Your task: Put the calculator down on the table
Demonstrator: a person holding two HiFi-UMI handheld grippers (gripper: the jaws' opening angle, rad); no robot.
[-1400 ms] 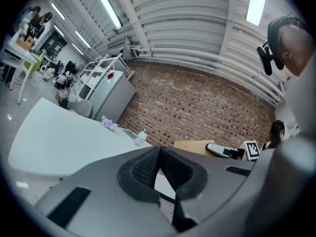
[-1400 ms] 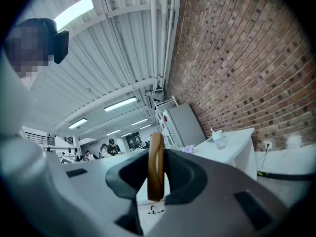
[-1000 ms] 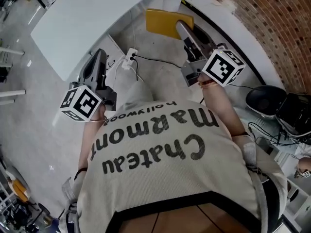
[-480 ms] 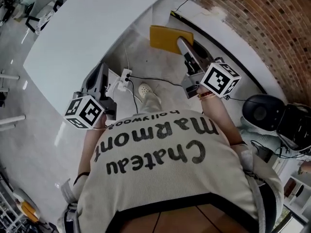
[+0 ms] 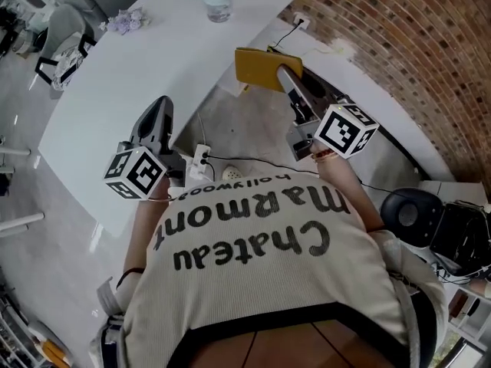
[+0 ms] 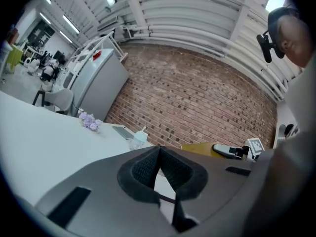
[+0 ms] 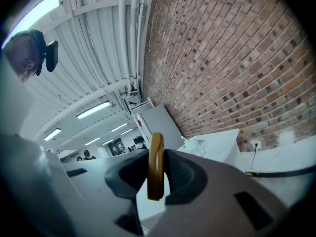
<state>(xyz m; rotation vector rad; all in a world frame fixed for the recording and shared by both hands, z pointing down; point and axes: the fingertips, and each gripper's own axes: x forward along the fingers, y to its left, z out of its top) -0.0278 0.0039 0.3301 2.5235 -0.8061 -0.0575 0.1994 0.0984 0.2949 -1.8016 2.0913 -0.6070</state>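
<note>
The right gripper (image 5: 285, 73) is clamped on the yellow calculator (image 5: 257, 67), which sticks out past its tips toward 11 o'clock in the head view. In the right gripper view the calculator (image 7: 155, 164) stands edge-on and upright, pinched between the two dark pads (image 7: 180, 174), so the right gripper (image 7: 155, 157) has a firm hold on it. The calculator is in the air, not resting on anything, just beside the near edge of the white table (image 5: 130, 75), which spreads from 12 toward 9 o'clock. The left gripper (image 5: 162, 104) points out over that table; in its own view the left gripper (image 6: 158, 151) has its pads meeting at the tips with nothing between them. On the far end of the table stand a clear bottle (image 5: 218, 2) at 12 o'clock and a small bunch of purple flowers (image 5: 123, 23) at 11 o'clock. A brick wall (image 5: 406, 37) fills the 1 to 3 o'clock side.
</note>
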